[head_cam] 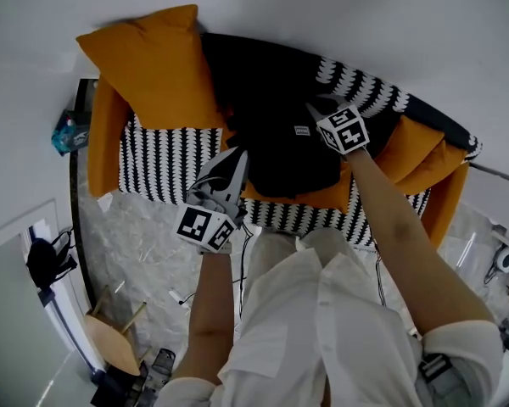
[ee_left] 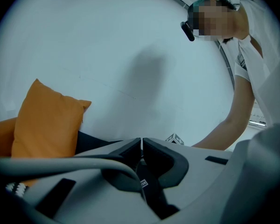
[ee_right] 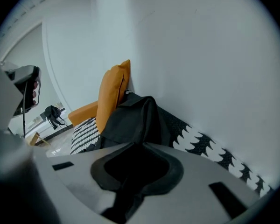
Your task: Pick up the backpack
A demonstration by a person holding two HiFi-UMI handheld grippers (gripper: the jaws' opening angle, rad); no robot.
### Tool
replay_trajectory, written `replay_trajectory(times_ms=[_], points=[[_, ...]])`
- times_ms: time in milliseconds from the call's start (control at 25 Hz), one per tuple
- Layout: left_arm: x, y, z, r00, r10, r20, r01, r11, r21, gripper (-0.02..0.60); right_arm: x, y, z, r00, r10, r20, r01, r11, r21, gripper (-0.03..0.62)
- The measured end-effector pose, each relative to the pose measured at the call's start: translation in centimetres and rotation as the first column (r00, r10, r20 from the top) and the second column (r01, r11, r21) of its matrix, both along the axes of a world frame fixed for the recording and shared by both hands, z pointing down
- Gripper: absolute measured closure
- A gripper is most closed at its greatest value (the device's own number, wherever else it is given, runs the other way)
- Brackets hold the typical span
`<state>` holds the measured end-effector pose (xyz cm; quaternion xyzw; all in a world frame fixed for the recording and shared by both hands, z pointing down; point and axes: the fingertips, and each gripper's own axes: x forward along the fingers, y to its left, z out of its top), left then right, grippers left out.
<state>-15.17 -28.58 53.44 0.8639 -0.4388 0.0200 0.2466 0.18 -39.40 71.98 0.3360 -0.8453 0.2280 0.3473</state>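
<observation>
The black backpack (head_cam: 271, 117) lies on the seat of an orange sofa (head_cam: 102, 142), leaning against the white wall just beside an orange pillow (head_cam: 157, 66) and on top of a black-and-white patterned throw (head_cam: 165, 155). A small white label (head_cam: 302, 131) shows on its front. The right gripper (head_cam: 321, 108) is on the backpack's upper right part. In the right gripper view its jaws meet at the tips, with black backpack material filling the hollow behind them, so it is clamped on the bag. The left gripper (head_cam: 236, 164) reaches the backpack's left edge. In the left gripper view its jaws are pressed together, nearly tip to tip, on a thin black strap (ee_left: 151, 197) with a tiny white tag that runs back through the hollow between them.
</observation>
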Motion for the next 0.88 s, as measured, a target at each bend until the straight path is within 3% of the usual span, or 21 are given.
replay_trajectory(times_ms=[880], points=[[0.4,4.7,1.0,0.999,-0.033,-0.002,0.033,0.998,-0.044,0.549,0.7,13.7,-8.3,0.982,-0.106,0.159,0.094,0.992,0.079,0.557]])
